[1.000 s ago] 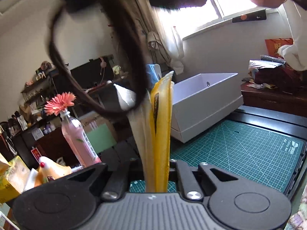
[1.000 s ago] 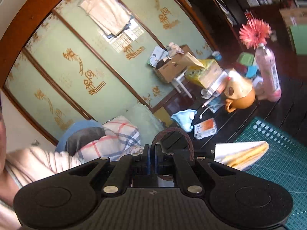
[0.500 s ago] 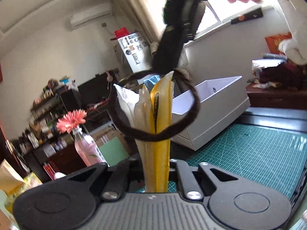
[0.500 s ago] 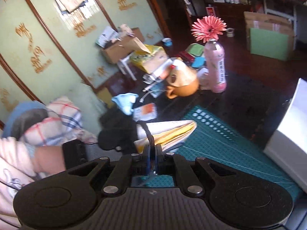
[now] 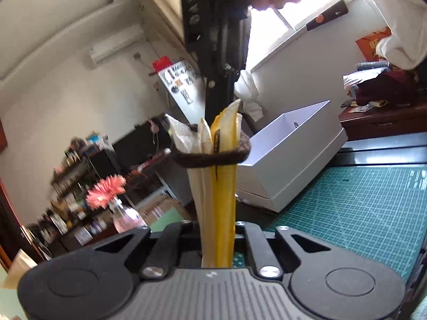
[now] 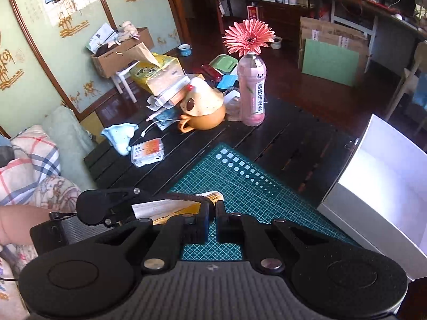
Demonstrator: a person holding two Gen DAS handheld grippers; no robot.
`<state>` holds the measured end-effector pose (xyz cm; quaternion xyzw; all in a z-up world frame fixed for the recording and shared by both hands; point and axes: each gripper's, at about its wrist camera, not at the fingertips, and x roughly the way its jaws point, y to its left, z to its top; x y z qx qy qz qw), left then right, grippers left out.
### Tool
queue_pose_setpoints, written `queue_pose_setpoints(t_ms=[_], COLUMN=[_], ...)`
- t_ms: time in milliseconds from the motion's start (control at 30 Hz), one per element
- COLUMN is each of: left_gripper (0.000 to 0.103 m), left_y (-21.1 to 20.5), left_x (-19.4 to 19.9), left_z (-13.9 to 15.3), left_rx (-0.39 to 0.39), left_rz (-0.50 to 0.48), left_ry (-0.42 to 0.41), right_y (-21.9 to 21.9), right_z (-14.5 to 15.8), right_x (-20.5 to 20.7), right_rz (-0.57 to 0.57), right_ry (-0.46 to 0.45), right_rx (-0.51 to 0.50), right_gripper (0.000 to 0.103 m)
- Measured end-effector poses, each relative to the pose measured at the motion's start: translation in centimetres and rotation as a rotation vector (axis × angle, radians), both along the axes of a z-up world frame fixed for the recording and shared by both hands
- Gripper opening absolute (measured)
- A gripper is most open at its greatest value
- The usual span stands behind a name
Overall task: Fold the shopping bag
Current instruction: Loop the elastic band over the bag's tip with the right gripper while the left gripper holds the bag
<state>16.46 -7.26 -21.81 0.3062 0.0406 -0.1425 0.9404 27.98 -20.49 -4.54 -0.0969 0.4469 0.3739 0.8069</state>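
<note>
My left gripper [image 5: 216, 236] is shut on the folded yellow and white shopping bag [image 5: 217, 186], which stands up between its fingers. A dark brown elastic band [image 5: 213, 156] is looped round the upper part of the bag. My right gripper [image 5: 213, 40] comes down from above in the left wrist view, just behind the bag's tip. In the right wrist view the right gripper [image 6: 214, 222] has its jaws slightly apart with a narrow gap, right beside the bag [image 6: 170, 209] and the band [image 6: 198, 199]. The left gripper [image 6: 106, 208] holds the bag from the left.
A green cutting mat [image 6: 240, 186] lies on the dark table [image 6: 299, 144]. An open white box [image 6: 379, 186] stands at the right. A pink bottle with a flower [image 6: 251, 90], an orange mug [image 6: 202, 118], a tissue box [image 6: 157, 73] and small clutter sit at the far side.
The band has come down over the bag's tip and drawn snug round it. My right gripper has swung down behind the bag and its jaws have parted slightly.
</note>
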Motion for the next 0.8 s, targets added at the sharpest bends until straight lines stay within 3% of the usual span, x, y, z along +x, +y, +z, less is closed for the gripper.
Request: queue_pose_setpoints(t_ms=[167, 267, 400, 500, 567, 633, 733, 800], left_gripper=[0.006, 0.006, 0.006, 0.007, 0.007, 0.007, 0.007, 0.007], left_y=[-0.6, -1.1, -1.3, -1.3, -1.5, -1.7, -1.7, -1.8], left_x=[-2.2, -1.9, -1.0, -0.7, -0.7, -0.9, -1.2, -1.1], left_z=[-0.4, -0.8, -1.3, -1.4, -1.9, -2.3, -2.6, -2.6], left_rx=[0.049, 0.064, 0.093, 0.111, 0.152, 0.182, 0.198, 0.2], left_rz=[-0.042, -0.041, -0.018, -0.005, 0.003, 0.006, 0.004, 0.006], left_ry=[-0.158, -0.115, -0.083, -0.077, -0.094, -0.106, -0.11, -0.109], right_y=[-0.5, -1.9, -2.0, -2.2, -2.4, -2.6, -2.0, -1.6], right_z=[0.2, 0.5, 1.5, 1.3, 1.1, 1.0, 0.9, 0.8], right_x=[0.4, 1.0, -0.9, -2.1, -2.2, -2.2, -2.0, -1.8], right_rz=[-0.075, -0.097, -0.009, -0.011, -0.048, -0.087, -0.119, -0.137], right_ry=[-0.073, -0.016, -0.056, -0.007, 0.04, 0.077, 0.149, 0.193], right_rx=[-0.072, 0.012, 0.034, 0.093, 0.171, 0.24, 0.243, 0.24], right_gripper=[0.0, 0.0, 0.001, 0.008, 0.038, 0.04, 0.049, 0.049])
